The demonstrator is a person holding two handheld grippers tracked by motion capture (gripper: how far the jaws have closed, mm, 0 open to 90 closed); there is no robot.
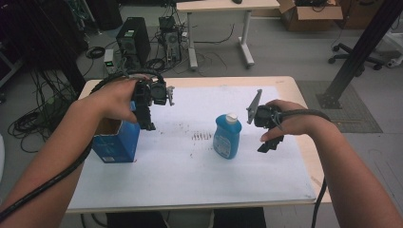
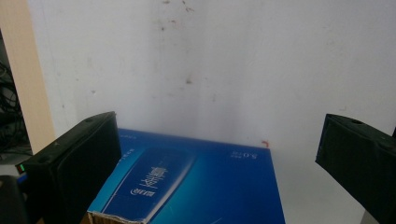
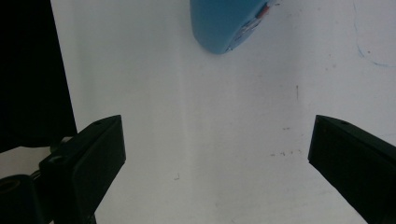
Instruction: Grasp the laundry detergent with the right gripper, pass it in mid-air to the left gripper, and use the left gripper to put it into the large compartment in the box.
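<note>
A lab or workshop: computer towers [image 1: 133, 42], tangled floor cables [image 1: 33, 118], a cardboard box [image 1: 309, 14] and a bare workbench [image 1: 223, 5].

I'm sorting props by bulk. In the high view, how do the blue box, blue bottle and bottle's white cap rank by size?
1. Blue box, partly hidden by a hand.
2. Blue bottle, somewhat smaller.
3. White cap, far the smallest.

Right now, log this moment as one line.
left hand-held gripper: open, over blue box | right hand-held gripper: open, beside blue bottle | nothing held
</note>
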